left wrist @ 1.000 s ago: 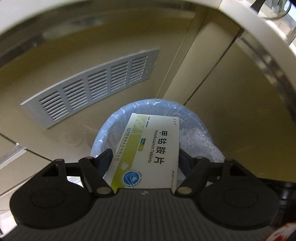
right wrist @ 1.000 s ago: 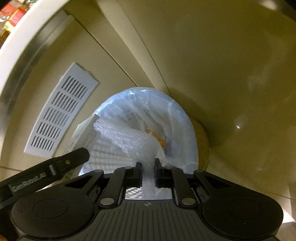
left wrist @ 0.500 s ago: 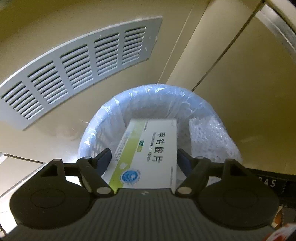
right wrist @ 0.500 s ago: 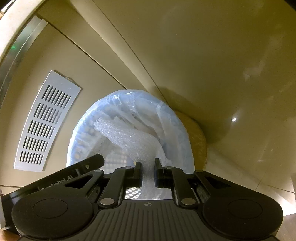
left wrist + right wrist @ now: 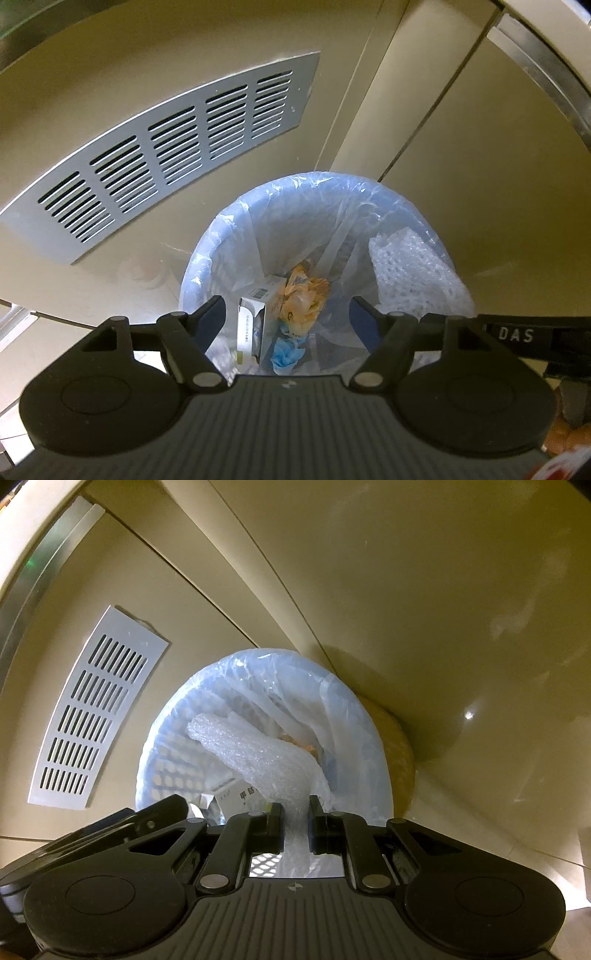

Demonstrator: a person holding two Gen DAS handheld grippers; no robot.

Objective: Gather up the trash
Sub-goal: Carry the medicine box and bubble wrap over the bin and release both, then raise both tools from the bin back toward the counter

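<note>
Foam sheet (image 5: 258, 753), pinched by right gripper (image 5: 295, 819), extends forward directly over bin (image 5: 369, 716); left gripper (image 5: 286, 314) spread, empty.

Your foam sheet (image 5: 258, 753) hides much of the bin's (image 5: 177, 709) contents from the right wrist; only a corner of the medicine box (image 5: 240, 794) shows beside it. From the left wrist, the box (image 5: 255, 317) stands on end, its print too small to read. The left claw's (image 5: 288, 317) body cuts off the bin's (image 5: 207, 243) near rim. Objects at the lower right edge are blurred.
</note>
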